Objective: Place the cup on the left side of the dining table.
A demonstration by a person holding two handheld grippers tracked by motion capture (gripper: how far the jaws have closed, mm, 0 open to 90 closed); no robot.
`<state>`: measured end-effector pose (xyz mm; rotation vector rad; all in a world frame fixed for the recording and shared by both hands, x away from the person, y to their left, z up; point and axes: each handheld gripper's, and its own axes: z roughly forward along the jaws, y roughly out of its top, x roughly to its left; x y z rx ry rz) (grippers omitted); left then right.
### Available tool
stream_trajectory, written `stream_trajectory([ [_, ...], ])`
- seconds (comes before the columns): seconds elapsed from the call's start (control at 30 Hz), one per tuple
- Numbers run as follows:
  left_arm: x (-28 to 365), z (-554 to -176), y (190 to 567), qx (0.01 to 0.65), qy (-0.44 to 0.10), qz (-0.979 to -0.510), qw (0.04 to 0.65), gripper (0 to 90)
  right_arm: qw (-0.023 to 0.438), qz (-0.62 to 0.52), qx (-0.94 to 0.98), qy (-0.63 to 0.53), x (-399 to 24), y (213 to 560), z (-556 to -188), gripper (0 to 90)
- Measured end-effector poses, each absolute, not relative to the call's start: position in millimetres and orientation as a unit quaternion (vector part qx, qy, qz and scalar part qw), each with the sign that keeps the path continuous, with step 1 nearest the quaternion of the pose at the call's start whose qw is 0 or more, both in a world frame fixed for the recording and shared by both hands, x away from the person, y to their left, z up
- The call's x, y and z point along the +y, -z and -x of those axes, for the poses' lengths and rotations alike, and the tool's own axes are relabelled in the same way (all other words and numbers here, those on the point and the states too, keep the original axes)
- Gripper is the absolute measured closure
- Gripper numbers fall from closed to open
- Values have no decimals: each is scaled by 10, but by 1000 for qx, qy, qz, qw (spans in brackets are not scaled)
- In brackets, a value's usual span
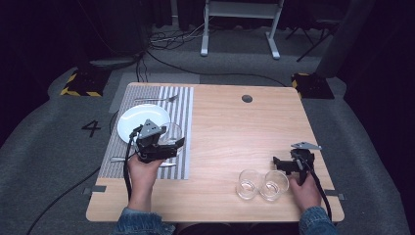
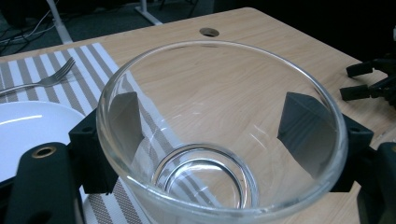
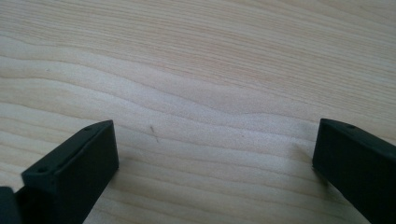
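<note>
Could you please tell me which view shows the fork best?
The left gripper view: the fork lies close on the striped mat, tines clear, handle cut off by the frame edge. The high view shows it whole but tiny, beyond the plate. The right gripper view looks at bare wood.

A clear glass bowl (image 2: 224, 140) is sitting upright between the jaws of the left gripper (image 1: 169, 142), each jaw pressing against its outer wall — rim wide and round, sides tapering down to a small circular base. It is hovering over the right edge of the striped placemat (image 1: 183, 110), just right of the white plate (image 1: 134, 120) lying on that placemat. Two smaller clear glass cups (image 1: 248, 183) (image 1: 274, 185) are standing upright side by side — touching or nearly so — on the bare wood, well to the right of the placemat, near its front corner.
</note>
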<state>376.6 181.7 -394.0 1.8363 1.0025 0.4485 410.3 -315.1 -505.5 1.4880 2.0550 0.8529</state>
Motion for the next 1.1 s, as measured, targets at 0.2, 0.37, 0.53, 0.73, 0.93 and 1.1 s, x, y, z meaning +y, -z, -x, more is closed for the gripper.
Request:
stream_trajectory([
  [0.2, 1861, -3893, 3979, 425, -188, -748, 474, 192, 230, -541, 747, -310, -3151, 5055, -4103, 5],
  [0.37, 1922, -3992, 4052, 441, -180, -740, 476, 192, 230, -541, 747, -310, -3151, 5055, -4103, 5],
  [0.53, 1949, -4105, 4134, 460, -188, -740, 452, 192, 230, -541, 747, -310, -3151, 5055, -4103, 5],
  [0.73, 1932, -4210, 4258, 471, -185, -752, 422, 192, 230, -541, 747, -310, -3150, 5055, -4102, 5],
  [0.93, 1886, -4313, 4372, 480, -178, -760, 401, 192, 231, -541, 747, -310, -3151, 5055, -4103, 5],
  [1.1, 1859, -4364, 4457, 483, -171, -768, 385, 192, 231, -541, 747, -310, -3151, 5055, -4103, 5],
])
